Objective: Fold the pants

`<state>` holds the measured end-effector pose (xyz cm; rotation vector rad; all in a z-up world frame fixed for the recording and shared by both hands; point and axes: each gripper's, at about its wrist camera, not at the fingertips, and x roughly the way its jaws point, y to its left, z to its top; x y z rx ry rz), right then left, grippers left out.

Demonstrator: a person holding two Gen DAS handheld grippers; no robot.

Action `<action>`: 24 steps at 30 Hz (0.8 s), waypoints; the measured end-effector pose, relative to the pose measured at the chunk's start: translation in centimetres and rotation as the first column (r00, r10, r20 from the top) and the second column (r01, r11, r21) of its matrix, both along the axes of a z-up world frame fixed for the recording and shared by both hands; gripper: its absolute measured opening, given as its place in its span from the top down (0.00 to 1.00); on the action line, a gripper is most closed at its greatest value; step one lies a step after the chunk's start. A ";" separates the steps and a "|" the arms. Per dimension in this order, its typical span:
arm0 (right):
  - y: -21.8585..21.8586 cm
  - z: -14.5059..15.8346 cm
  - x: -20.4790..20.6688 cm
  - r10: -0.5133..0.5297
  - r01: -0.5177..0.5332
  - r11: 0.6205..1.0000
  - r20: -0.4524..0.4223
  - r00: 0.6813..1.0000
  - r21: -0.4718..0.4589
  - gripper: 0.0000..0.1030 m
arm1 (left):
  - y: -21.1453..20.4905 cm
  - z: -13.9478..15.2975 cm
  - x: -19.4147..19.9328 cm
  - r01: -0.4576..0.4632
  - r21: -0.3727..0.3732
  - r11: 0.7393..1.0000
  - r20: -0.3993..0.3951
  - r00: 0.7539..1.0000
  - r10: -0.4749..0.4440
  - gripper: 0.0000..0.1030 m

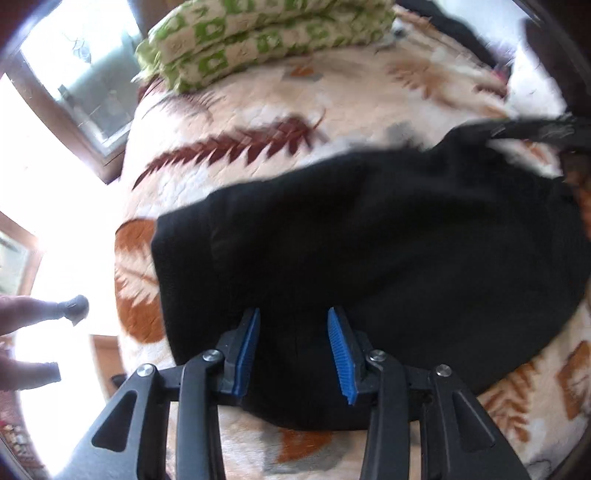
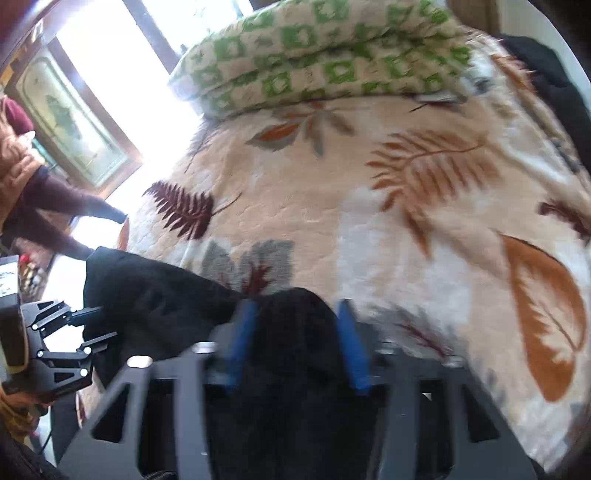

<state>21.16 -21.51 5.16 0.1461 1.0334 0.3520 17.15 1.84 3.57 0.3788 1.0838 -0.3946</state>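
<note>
The black pants lie in a folded heap on a bed with a leaf-patterned cream blanket. My left gripper hovers over their near edge with its blue pads apart and nothing between them. In the right wrist view the pants stretch from lower left to the centre, and a bunched black fold fills the gap between the blue pads of my right gripper, whose jaws stand wide. The left gripper also shows at the far left, beside the pants' end.
Folded green-and-cream checked quilts are stacked at the far end of the bed. Dark clothing lies at the far right edge. A window and framed picture are on the left, with a person's arm nearby.
</note>
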 end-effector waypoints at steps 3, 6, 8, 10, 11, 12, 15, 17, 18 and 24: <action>1.8 -0.9 0.4 0.061 -0.064 0.994 -0.035 0.998 -0.091 0.87 | -0.1 1.5 0.1 0.005 -0.086 0.996 0.016 1.000 -0.004 0.55; 2.1 -0.7 0.5 0.047 -0.048 0.987 -0.008 0.999 -0.152 0.91 | 0.2 1.3 1.0 -0.022 -0.109 0.994 -0.001 1.000 0.022 0.54; 1.4 -0.2 0.8 -0.011 0.018 0.982 0.037 0.999 -0.186 0.92 | 1.1 0.4 2.1 -0.079 -0.102 0.992 -0.029 0.997 0.076 0.54; 0.8 -0.1 1.3 -0.052 0.065 0.971 0.063 0.997 -0.230 0.92 | 2.3 -0.5 2.6 -0.127 -0.145 0.981 -0.076 0.990 0.117 0.54; 0.5 -0.2 1.7 -0.076 0.091 0.961 0.067 0.995 -0.259 0.92 | 2.8 -0.6 2.7 -0.137 -0.172 0.975 -0.084 0.989 0.124 0.54; 0.1 -0.4 1.9 -0.094 0.110 0.952 0.070 0.993 -0.287 0.92 | 2.9 -0.5 2.7 -0.141 -0.181 0.973 -0.086 0.988 0.127 0.54; -0.8 -0.4 1.6 -0.116 0.127 0.967 0.062 0.991 -0.221 0.92 | 1.9 -0.1 2.2 -0.126 -0.128 0.984 -0.070 0.991 0.117 0.54; -0.6 0.3 0.6 -0.108 0.121 0.975 0.080 0.991 -0.184 0.88 | 1.5 0.7 1.9 -0.116 -0.143 0.983 -0.061 0.992 0.108 0.54; -0.4 0.6 0.1 -0.094 0.107 0.981 0.084 0.992 -0.164 0.79 | 1.4 1.2 1.9 -0.105 -0.161 0.981 -0.053 0.994 0.098 0.54; 1.3 -0.2 0.5 -0.029 0.034 0.988 0.041 0.999 -0.150 0.61 | 1.5 1.7 2.8 -0.140 -0.150 0.979 -0.047 0.990 0.134 0.51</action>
